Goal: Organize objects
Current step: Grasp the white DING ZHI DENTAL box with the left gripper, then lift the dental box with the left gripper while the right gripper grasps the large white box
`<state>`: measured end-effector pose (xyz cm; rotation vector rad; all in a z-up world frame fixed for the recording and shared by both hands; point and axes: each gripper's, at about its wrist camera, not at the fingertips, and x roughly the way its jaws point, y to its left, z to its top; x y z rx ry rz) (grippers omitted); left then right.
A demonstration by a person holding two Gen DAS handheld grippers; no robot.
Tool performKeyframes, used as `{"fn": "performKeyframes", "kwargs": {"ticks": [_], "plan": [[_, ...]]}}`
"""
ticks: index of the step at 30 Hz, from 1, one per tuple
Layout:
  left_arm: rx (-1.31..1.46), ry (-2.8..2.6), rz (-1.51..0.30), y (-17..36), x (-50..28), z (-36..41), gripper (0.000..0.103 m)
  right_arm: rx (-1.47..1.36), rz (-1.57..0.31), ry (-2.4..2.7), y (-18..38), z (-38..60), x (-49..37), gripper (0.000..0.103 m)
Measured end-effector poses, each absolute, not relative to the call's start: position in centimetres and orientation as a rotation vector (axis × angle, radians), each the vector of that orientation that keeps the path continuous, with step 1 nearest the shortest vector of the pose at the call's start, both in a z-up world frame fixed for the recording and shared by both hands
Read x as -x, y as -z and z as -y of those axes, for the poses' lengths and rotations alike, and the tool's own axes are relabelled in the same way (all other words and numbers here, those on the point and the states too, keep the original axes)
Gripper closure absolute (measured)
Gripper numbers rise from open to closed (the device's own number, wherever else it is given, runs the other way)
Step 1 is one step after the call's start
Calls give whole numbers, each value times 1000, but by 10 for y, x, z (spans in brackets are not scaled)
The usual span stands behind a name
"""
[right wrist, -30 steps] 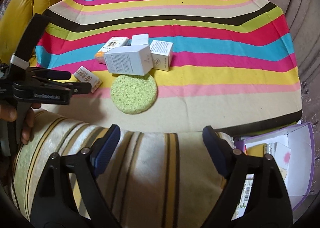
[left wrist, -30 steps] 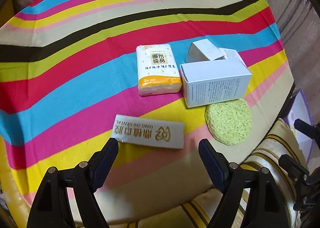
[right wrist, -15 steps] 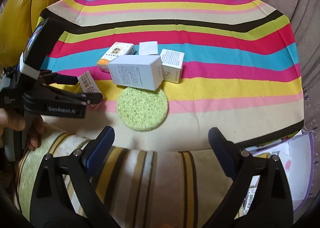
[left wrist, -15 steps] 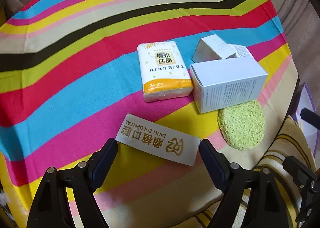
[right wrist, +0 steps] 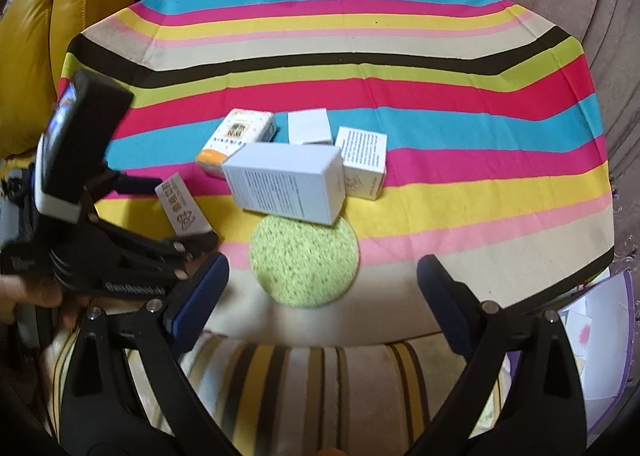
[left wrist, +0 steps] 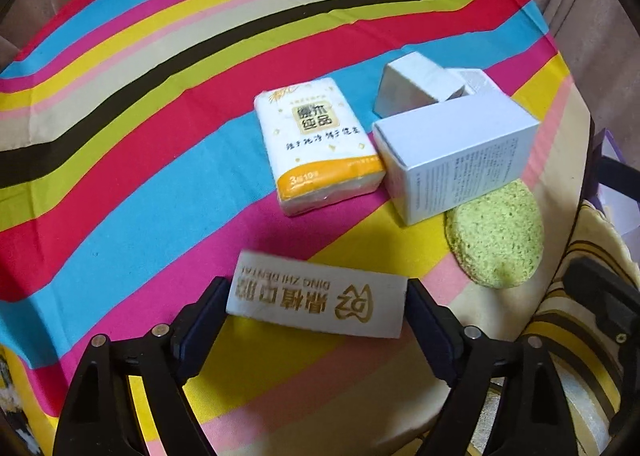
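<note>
Hard to read here: the round green sponge (right wrist: 303, 260) is partly tucked under the big white box (right wrist: 287, 187), and two smaller boxes (left wrist: 424, 85) hide behind it. The left gripper (left wrist: 316, 302) has its jaws spread, and the gold-lettered dental packet (left wrist: 318, 302) sits right between the pads; actual contact cannot be made out. The tissue pack (left wrist: 318, 149) lies beyond on the striped cloth (left wrist: 120, 159). The right gripper (right wrist: 322, 282) hangs wide open over the cloth's near edge.

Boxes (right wrist: 288, 183) crowded; far cloth (right wrist: 360, 55) free.
</note>
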<state>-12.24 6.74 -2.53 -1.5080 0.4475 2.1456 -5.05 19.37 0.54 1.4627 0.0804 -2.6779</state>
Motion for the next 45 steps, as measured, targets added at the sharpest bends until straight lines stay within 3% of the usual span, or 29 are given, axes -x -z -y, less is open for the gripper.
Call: {"fn": "performKeyframes", "kwargs": {"ticks": [25,45], "plan": [[1535,-2575,86,-6,101,37,19,-1560,-257,2813,12,-133,96,6],[1557,-2567,182,4,113,41,19,-1696,-255,2801,31,-127,120,6]]}}
